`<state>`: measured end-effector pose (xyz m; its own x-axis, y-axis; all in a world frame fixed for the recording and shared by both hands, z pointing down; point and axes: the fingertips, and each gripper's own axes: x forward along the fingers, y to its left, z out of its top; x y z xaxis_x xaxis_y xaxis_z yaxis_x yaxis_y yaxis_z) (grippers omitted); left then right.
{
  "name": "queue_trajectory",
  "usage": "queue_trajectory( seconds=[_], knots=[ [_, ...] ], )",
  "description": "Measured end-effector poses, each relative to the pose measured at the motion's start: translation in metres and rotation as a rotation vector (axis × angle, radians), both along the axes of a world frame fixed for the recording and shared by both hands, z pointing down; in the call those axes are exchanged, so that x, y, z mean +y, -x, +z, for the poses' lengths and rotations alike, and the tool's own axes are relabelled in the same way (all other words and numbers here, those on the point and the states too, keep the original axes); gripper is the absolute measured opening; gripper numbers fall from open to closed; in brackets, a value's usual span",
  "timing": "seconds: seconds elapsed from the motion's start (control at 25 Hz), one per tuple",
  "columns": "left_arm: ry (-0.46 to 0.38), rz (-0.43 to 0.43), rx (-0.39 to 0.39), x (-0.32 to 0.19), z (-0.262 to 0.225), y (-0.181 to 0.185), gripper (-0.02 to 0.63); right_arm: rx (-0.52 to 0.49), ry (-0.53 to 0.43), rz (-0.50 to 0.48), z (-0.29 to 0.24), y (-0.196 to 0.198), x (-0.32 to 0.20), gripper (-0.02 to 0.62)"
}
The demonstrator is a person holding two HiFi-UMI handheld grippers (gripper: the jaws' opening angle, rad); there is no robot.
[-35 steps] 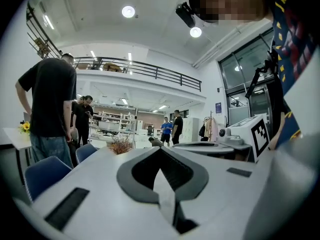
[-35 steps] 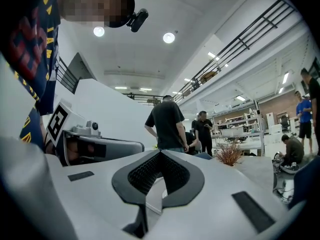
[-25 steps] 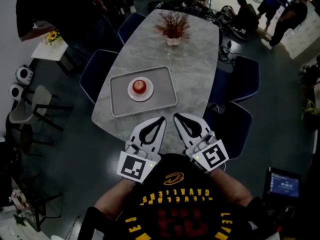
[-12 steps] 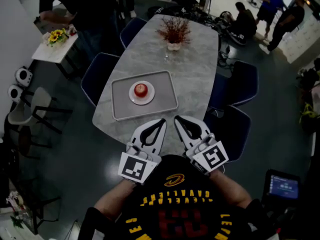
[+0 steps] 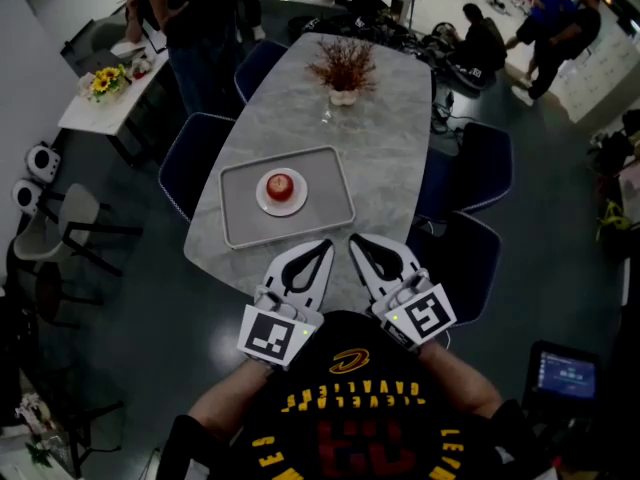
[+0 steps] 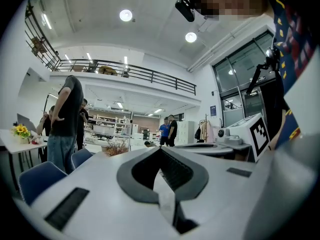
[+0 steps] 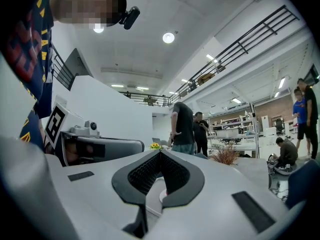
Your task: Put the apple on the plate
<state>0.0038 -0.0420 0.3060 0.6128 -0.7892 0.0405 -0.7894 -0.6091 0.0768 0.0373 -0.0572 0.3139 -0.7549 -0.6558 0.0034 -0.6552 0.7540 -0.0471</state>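
A red apple sits on a small white plate, which rests in a grey tray on the marble table. My left gripper and right gripper are held side by side at the table's near edge, just short of the tray and apart from it. Both point level toward the far end. In the left gripper view the left gripper's tips meet with nothing between them. The right gripper's tips meet the same way in the right gripper view. The apple is hidden in both gripper views.
A vase of dried reddish twigs stands at the table's far end. Blue chairs line both sides. A white side table with yellow flowers is at the left, with a standing person beside it. More people are at the back right.
Both grippers have stayed where they were, and the apple has stayed on the plate. The standing person at the back left has walked rightward behind the side table.
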Motion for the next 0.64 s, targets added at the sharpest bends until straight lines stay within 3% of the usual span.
queue_trajectory(
  seconds=[0.64],
  knots=[
    [0.067, -0.011, 0.007, -0.031, 0.019, 0.028, 0.000, -0.009, 0.067, -0.015, 0.024, 0.028, -0.030, 0.006]
  ],
)
